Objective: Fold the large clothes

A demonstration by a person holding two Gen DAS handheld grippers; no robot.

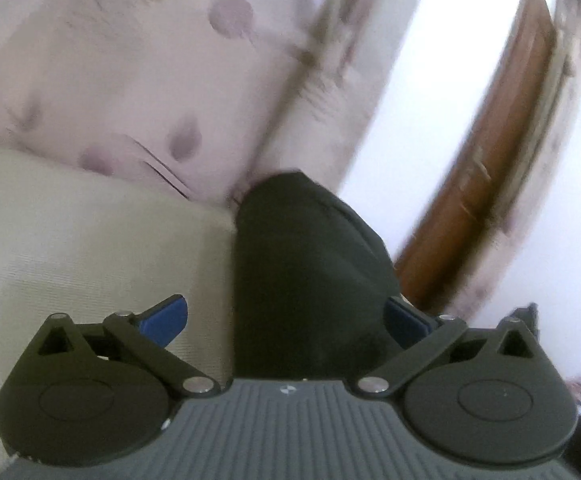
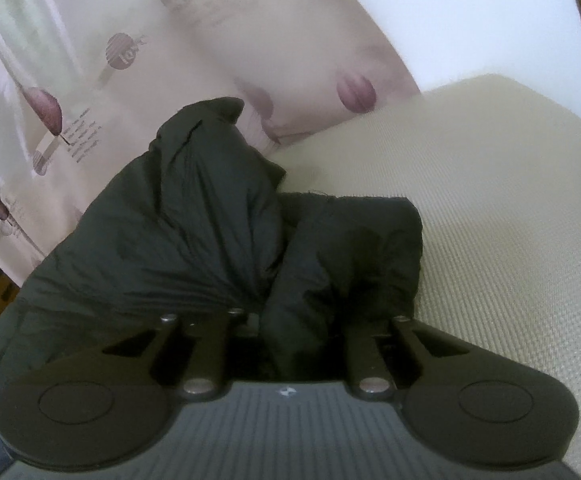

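Note:
A black garment [image 1: 310, 264] hangs between the spread blue fingertips [image 1: 166, 322] of my left gripper [image 1: 286, 320], which is open; the cloth rises as a dark fold in front of it. In the right wrist view the same black garment [image 2: 218, 220] is bunched in thick folds on a beige mattress [image 2: 490, 220]. My right gripper [image 2: 290, 320] is shut on a fold of the black garment, and its fingertips are hidden in the cloth.
A pale pink curtain with purple dots [image 1: 130, 60] hangs behind the beige mattress [image 1: 90, 240]; it also shows in the right wrist view [image 2: 90, 60]. A brown wooden door frame [image 1: 490, 160] and white wall stand to the right.

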